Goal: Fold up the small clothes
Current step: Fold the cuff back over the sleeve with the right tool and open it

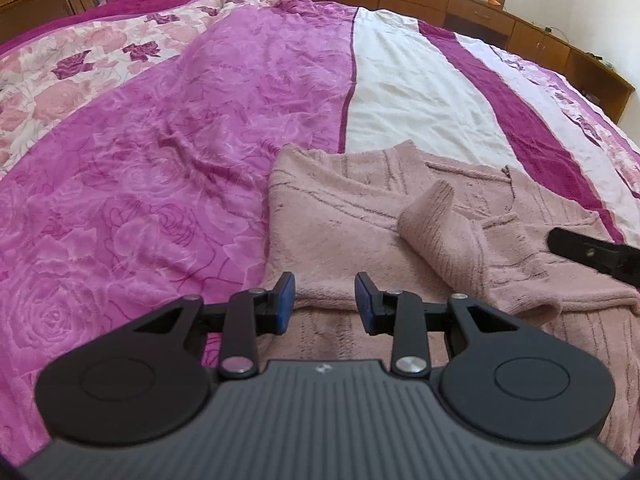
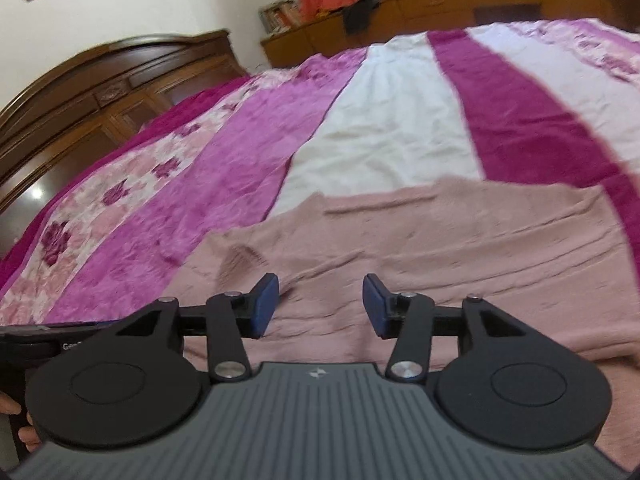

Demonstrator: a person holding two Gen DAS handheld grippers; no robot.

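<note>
Sweater [image 1: 340, 216] partly folded on bed [image 1: 160, 160], sleeve lying across it; my left gripper [image 1: 325, 300] and right gripper [image 2: 319, 306] both wide, empty. Final folds left, I'd say.

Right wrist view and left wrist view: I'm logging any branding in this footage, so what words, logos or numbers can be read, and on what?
"Ge": cut-off white lettering on the black left gripper, right wrist view; the rest is hidden.
A small white emblem, no letters, on each gripper's grey ribbed body.
Book spines on the shelf: too blurred to read.
</note>
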